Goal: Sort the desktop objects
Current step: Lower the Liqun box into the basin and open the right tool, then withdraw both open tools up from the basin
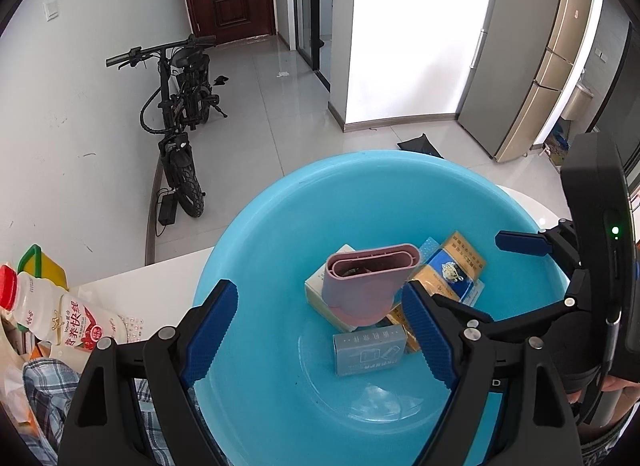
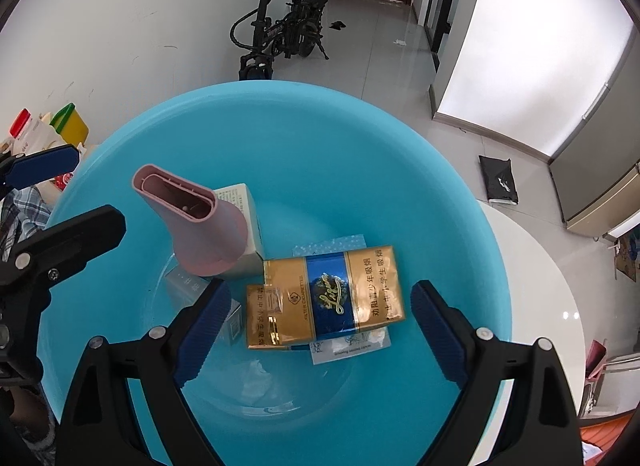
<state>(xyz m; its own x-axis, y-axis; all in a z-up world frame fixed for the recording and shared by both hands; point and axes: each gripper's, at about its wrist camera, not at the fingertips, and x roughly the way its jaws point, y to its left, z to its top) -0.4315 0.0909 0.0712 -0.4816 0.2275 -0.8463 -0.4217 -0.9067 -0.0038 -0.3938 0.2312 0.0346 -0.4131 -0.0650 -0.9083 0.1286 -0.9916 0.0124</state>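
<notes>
While both grippers hover over the blue basin (image 2: 280, 117), nothing is held: the left gripper (image 1: 320, 330) has its jaws spread wide and empty, and the right gripper (image 2: 320, 330) likewise stands spread with nothing between the pads. Sorted items already lie in the basin: a pink nozzle (image 2: 192, 221) leaning on a pale box (image 2: 244, 201), a gold-and-blue carton (image 2: 332, 298) lying flat on a thin packet (image 2: 348, 348), and a grey box (image 1: 370, 348) near the basin floor's centre. Left of the basin on the white table (image 1: 160, 286) a drink bottle (image 1: 60, 314) with a red cap lies beside a yellow container (image 1: 48, 270) and checked cloth (image 1: 44, 386); that side is partly cut off by the lens edge, so what else remains there I cannot tell. Judgement: a drop into the basin looks complete, and the step in hand is to clear out and fetch the next item, probably the bottle. To do it well: lift straight up before swinging aside so the fingers miss the basin rim and the upright nozzle; approach the bottle across its body, not the cap; close squarely on the middle so it does not roll or pivot; keep the other gripper apart from the path.
</notes>
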